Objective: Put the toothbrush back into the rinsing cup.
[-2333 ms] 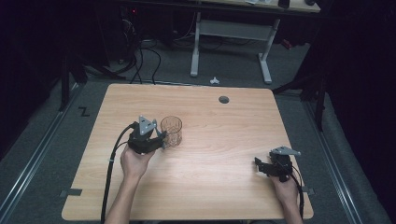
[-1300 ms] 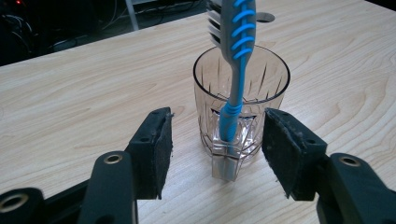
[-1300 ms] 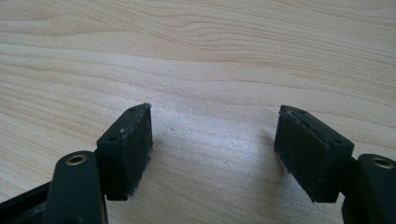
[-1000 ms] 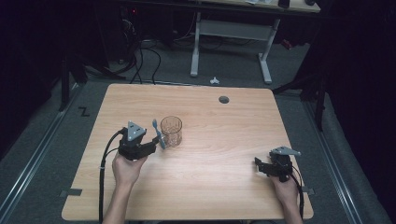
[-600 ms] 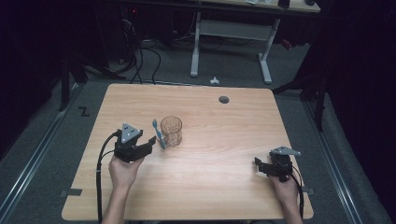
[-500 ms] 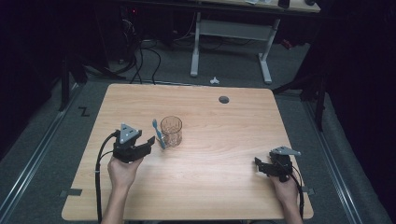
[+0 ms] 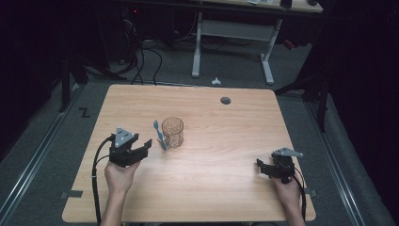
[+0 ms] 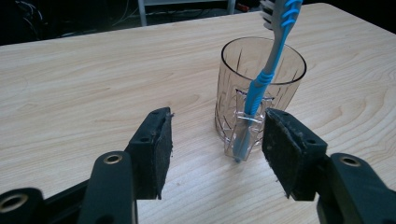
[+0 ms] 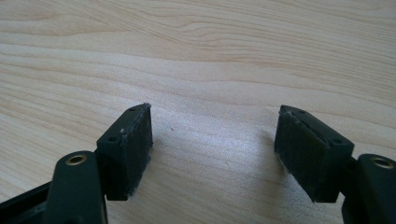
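Toothbrush (image 8: pixel 266 79) now leaning against glass (image 8: pixel 259 88) (released); left gripper (image 7: pixel 141 149) backed off toward 7 o'clock, jaws apart, empty. Placement looks done.

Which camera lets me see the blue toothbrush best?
The left gripper view: the toothbrush stands close up in a slot on the side of the glass cup, with its blue handle and bristles clear. The high view shows the toothbrush small, leaning beside the cup. The right gripper view faces bare table.
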Available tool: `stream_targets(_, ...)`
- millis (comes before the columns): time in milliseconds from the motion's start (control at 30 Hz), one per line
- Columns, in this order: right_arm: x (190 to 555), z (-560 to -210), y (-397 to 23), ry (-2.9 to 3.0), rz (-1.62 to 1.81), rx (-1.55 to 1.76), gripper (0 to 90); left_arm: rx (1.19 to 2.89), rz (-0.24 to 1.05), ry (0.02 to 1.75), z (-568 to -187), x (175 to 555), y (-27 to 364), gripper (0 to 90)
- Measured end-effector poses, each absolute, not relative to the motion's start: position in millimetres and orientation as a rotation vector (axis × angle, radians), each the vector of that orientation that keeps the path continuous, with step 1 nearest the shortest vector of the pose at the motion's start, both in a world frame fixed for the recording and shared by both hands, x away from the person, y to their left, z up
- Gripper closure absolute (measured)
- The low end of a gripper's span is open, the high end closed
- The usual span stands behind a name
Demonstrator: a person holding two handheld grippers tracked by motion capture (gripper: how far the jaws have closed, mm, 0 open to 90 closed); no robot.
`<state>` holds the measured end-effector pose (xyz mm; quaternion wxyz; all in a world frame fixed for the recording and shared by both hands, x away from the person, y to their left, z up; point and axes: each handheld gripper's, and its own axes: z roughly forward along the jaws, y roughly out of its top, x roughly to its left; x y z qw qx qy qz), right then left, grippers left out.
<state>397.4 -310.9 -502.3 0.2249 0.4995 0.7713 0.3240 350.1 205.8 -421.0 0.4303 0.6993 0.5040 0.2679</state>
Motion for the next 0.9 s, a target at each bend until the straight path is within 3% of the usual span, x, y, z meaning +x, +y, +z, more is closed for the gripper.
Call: stream_targets(900,397.4,-502.3,-310.9,2.128,0.894,1.379,28.2,1.709,0.666,1.299,-430.3,340.0,217.8,43.5)
